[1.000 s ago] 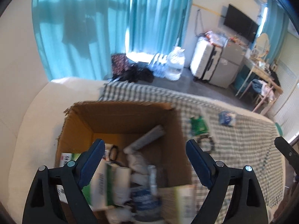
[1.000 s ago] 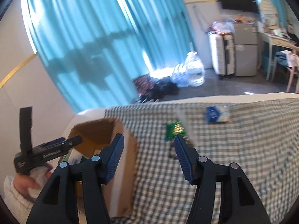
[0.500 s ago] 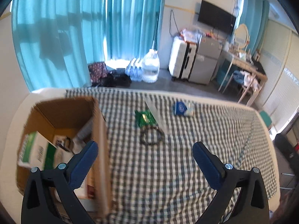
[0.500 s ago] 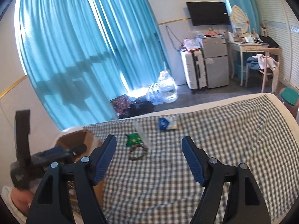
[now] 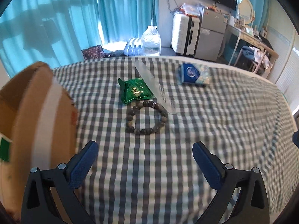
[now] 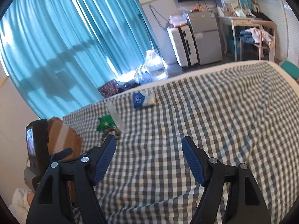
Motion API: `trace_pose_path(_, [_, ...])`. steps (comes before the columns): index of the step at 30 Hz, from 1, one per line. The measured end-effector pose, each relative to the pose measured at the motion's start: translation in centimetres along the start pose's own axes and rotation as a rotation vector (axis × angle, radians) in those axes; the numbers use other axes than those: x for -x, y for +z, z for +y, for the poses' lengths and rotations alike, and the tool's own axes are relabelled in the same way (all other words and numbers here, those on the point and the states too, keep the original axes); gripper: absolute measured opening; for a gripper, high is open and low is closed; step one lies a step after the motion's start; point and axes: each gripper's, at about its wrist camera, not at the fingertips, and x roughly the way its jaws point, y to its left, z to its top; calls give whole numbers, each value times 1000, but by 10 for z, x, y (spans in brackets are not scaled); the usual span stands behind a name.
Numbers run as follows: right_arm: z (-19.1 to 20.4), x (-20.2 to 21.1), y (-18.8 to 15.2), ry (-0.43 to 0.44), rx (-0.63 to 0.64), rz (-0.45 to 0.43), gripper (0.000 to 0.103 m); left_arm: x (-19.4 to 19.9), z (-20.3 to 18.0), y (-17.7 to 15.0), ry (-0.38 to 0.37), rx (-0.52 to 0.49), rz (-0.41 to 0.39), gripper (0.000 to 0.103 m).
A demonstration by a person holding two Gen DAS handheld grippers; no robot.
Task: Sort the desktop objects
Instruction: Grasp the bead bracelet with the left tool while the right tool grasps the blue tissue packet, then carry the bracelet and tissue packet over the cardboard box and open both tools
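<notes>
On the checked tablecloth (image 5: pixel 168 168) lie a dark bead bracelet (image 5: pixel 146 117), a green foil packet (image 5: pixel 136 91), a clear plastic comb (image 5: pixel 156 87) and a blue tissue pack (image 5: pixel 193 73). My left gripper (image 5: pixel 145 158) is open and empty, just short of the bracelet. The cardboard box (image 5: pixel 33 115) stands at its left. My right gripper (image 6: pixel 149 153) is open and empty over the cloth; the green packet (image 6: pixel 105 124), the comb (image 6: pixel 115 116) and the tissue pack (image 6: pixel 143 99) lie ahead of it. The left gripper's body (image 6: pixel 37 149) shows at the left beside the box (image 6: pixel 63 140).
The table's far edge (image 5: pixel 186 57) drops to a floor with water bottles (image 5: pixel 151 41), a white suitcase (image 5: pixel 185 35) and a small fridge (image 5: pixel 211 35). Teal curtains (image 5: pixel 65 18) hang behind. A desk and chair (image 6: pixel 256 29) stand at the far right.
My left gripper has swung right, from above the open box to over the cloth facing the bracelet. My right gripper has shifted right and back, still open.
</notes>
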Motion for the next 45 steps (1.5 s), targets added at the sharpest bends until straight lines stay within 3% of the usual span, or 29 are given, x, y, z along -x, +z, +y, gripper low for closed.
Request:
trace_pose_path(8, [-13, -58, 13, -23, 17, 57, 73, -85, 12, 8, -9, 61, 102, 103])
trace_pose_path(15, [-7, -112, 33, -29, 43, 74, 73, -99, 20, 19, -68, 45, 36, 102])
trace_pose_path(18, [7, -139, 45, -18, 80, 82, 73, -94, 25, 22, -59, 65, 15, 75])
trace_pose_path(20, [20, -157, 54, -3, 108, 72, 73, -90, 29, 22, -59, 67, 4, 50])
trace_pose_path(23, [35, -186, 59, -11, 130, 103, 76, -85, 39, 25, -84, 104, 8, 27])
trace_pose_path(27, [43, -220, 56, -82, 157, 142, 76, -79, 56, 29, -97, 167, -17, 15])
trace_pose_path(35, [54, -246, 59, -97, 141, 150, 86, -77, 73, 36, -59, 222, -50, 12])
trace_pose_path(37, [57, -253, 60, -141, 155, 178, 79, -82, 74, 36, -55, 224, -38, 12])
trace_pose_path(45, [52, -200, 36, -97, 171, 160, 76, -85, 75, 33, -107, 245, 4, 11])
